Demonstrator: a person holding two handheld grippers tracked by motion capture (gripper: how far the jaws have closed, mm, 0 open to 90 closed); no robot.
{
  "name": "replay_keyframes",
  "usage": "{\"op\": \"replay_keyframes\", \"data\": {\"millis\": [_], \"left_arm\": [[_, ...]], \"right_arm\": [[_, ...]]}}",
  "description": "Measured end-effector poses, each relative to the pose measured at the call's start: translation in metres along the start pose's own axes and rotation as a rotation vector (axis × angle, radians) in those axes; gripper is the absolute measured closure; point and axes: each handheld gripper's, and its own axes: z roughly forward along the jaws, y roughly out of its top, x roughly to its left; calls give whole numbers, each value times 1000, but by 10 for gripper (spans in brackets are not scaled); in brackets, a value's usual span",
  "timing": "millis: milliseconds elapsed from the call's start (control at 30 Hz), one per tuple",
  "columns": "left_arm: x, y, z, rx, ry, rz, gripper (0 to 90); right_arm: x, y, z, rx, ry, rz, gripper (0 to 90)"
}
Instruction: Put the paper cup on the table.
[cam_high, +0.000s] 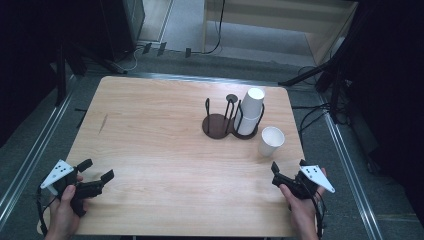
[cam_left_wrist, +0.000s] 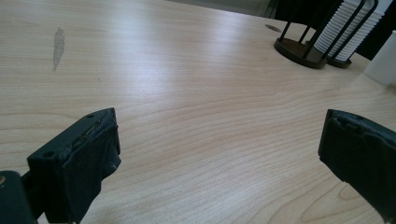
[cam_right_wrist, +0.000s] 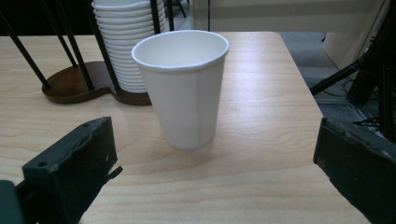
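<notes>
Cup (cam_right_wrist: 182, 88) stands upright, alone, just beside the rack (cam_high: 220, 125) w/ the cup stack (cam_high: 250, 112). Right gripper (cam_right_wrist: 210, 158) faces it, jaws wide, nothing held. Approach step, probably; next: move fwd, straddle cup, close gently. Left gripper (cam_high: 95, 177) wide too, well apart from rack.

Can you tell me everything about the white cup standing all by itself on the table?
The lone paper cup is plain white, wider at its rolled rim than at its base, with a faint side seam. It stands upright, mouth open, and looks empty. It rests on the wooden table near the right edge, just in front of the cup holder. Nothing else touches it.
</notes>
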Motion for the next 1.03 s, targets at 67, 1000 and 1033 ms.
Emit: {"op": "replay_keyframes", "data": {"millis": [67, 1000, 1033], "left_arm": [[0, 0, 0, 0, 0, 1, 0], [2, 0, 0, 4, -3, -4, 0], [2, 0, 1, 1, -4, -11, 0]], "right_arm": [[-1, -1, -2, 2, -4, 3, 0], [-23, -27, -20, 34, -28, 69, 0], [-23, -27, -20, 34, -27, 69, 0]]}}
